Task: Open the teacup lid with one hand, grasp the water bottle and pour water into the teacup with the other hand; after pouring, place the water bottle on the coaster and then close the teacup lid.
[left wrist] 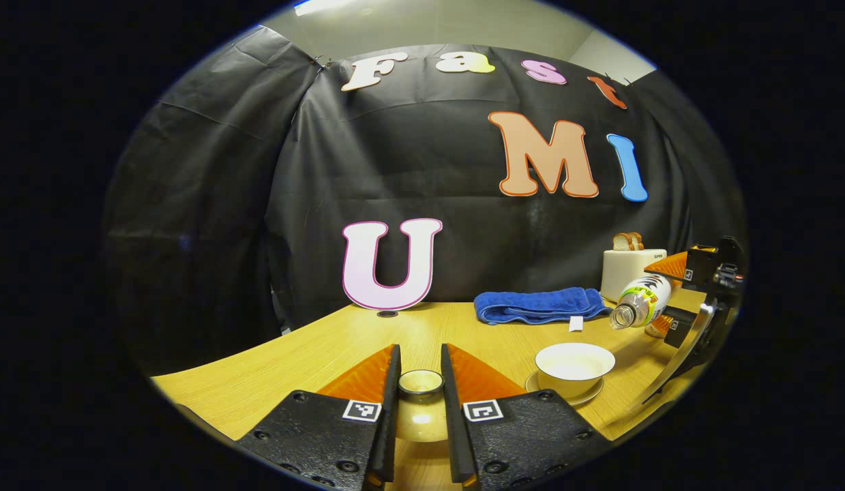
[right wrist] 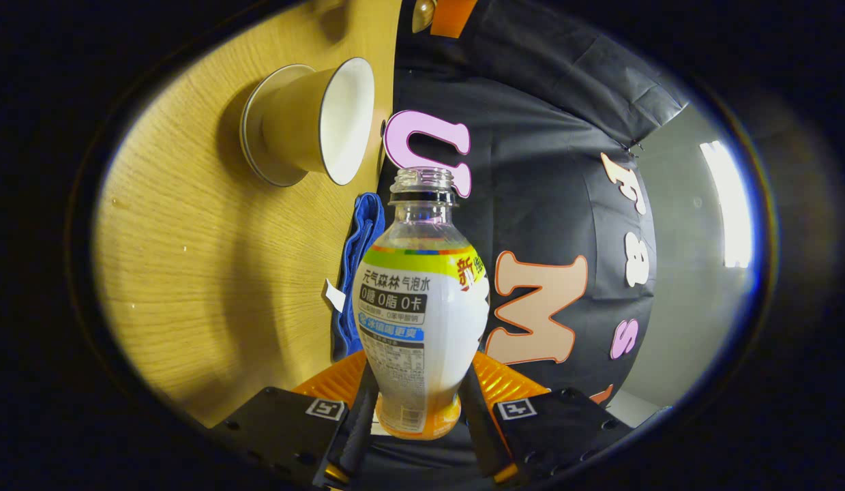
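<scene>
At the bottom centre of the left gripper view, the left gripper point(left wrist: 421, 382) clenches the knob of the teacup lid point(left wrist: 421, 409), one finger pressing on each side, the lid lifted clear of the wooden table point(left wrist: 272, 368). Lower right in that view stands the open white teacup point(left wrist: 574, 365) on its saucer point(left wrist: 565, 394), and beyond it, at the right edge, the right gripper point(left wrist: 668, 293) grasps the uncapped water bottle point(left wrist: 642, 300) tipped mouth-down toward the cup. In the right gripper view the bottle point(right wrist: 422, 307) rises from bottom centre, both fingers squeezing its lower body, its open neck pointing toward the teacup point(right wrist: 313, 123) at upper left. A folded blue towel point(left wrist: 538, 305) lies behind the cup, a toaster with bread point(left wrist: 630, 266) at right rear. No coaster can be made out. The thin plastic bottle is likely light and springy, so a firm hold low on the labelled body suits it, without crushing. The ceramic lid looks smooth, slippery and breakable; its small knob seems the only sound purchase.
</scene>
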Tool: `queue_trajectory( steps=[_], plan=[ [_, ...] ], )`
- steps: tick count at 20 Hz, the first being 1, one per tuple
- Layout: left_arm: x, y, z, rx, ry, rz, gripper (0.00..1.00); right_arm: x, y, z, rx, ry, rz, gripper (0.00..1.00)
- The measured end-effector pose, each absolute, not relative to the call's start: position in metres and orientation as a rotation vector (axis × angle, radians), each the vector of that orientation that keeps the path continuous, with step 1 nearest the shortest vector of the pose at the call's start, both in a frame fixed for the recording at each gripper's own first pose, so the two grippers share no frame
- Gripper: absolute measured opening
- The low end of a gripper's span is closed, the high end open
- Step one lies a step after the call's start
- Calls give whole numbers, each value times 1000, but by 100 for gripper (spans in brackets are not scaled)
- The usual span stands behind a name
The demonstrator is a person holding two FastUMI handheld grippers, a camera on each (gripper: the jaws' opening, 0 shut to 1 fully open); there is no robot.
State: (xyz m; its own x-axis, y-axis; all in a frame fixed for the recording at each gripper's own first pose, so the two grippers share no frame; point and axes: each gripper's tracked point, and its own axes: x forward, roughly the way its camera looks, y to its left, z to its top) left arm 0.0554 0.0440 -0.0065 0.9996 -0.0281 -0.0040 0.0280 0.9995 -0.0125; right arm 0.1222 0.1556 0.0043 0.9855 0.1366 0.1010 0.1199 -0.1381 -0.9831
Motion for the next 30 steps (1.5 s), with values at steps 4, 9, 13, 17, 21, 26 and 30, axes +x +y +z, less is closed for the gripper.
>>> queue_trajectory(
  steps=[4,9,13,17,21,26,30],
  plan=[
    [55,44,-7,-14,5,-28,29,120,159,11,-1772,-232,-4,67],
    [55,44,-7,-14,5,-28,29,119,161,12,-1823,-252,-9,66],
    [55,44,-7,-14,5,-28,29,117,165,12,-1867,-272,-9,65],
    [55,44,-7,-14,6,-28,29,117,166,13,-1886,-289,-13,65],
    [56,44,-7,-14,6,-28,29,117,167,13,-1901,-297,-7,66],
    [55,44,-6,-15,6,-28,29,116,170,14,-1937,-338,-10,65],
    [55,44,-7,-15,6,-28,29,110,175,11,-1987,-392,-13,65]
  ],
)
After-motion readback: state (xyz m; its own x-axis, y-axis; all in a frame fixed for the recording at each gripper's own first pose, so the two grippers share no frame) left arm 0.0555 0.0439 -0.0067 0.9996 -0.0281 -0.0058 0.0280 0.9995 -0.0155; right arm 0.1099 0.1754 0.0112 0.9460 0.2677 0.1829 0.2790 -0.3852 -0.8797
